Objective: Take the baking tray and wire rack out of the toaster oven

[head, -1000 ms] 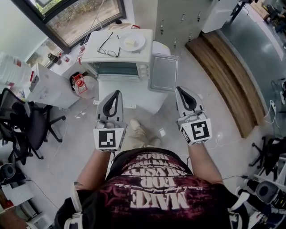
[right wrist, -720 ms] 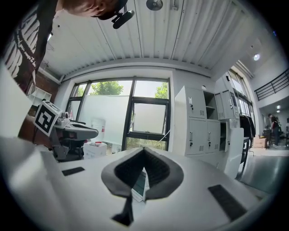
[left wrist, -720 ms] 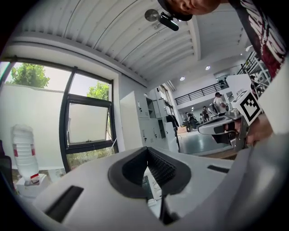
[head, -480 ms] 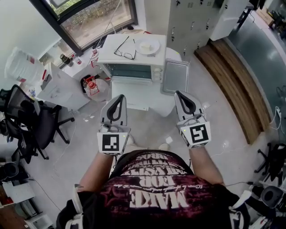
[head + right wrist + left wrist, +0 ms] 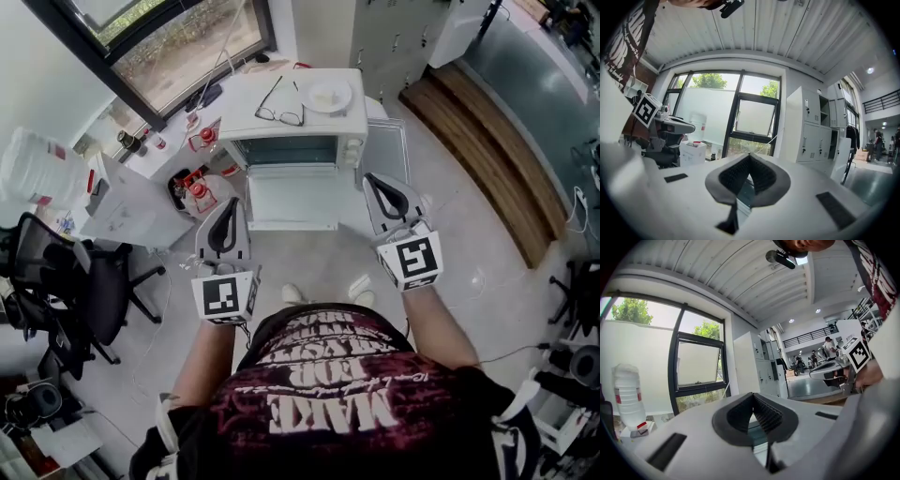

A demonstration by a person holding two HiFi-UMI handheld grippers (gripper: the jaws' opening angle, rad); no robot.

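Note:
The white toaster oven (image 5: 298, 148) stands on a white stand (image 5: 292, 199), its dark glass front facing me; I cannot see a baking tray or wire rack inside it. Glasses (image 5: 282, 101) and a white plate (image 5: 330, 95) lie on its top. My left gripper (image 5: 228, 206) is held level before the stand's left corner, its jaws shut and empty. My right gripper (image 5: 375, 183) hangs off the oven's right front corner, also shut and empty. Both pairs of pads meet in the gripper views (image 5: 752, 397) (image 5: 749, 157). Neither gripper touches the oven.
A grey flat panel (image 5: 396, 150) lies beside the oven's right side. Left of the stand are a cardboard box (image 5: 122, 208), red-capped items (image 5: 195, 189), a water jug (image 5: 33, 164) and an office chair (image 5: 80, 281). Lockers (image 5: 394, 33) and a wooden platform (image 5: 469, 141) stand at right.
The person has walked toward the oven: it has come nearer, and both grippers, still shut, have moved forward up to the stand's front.

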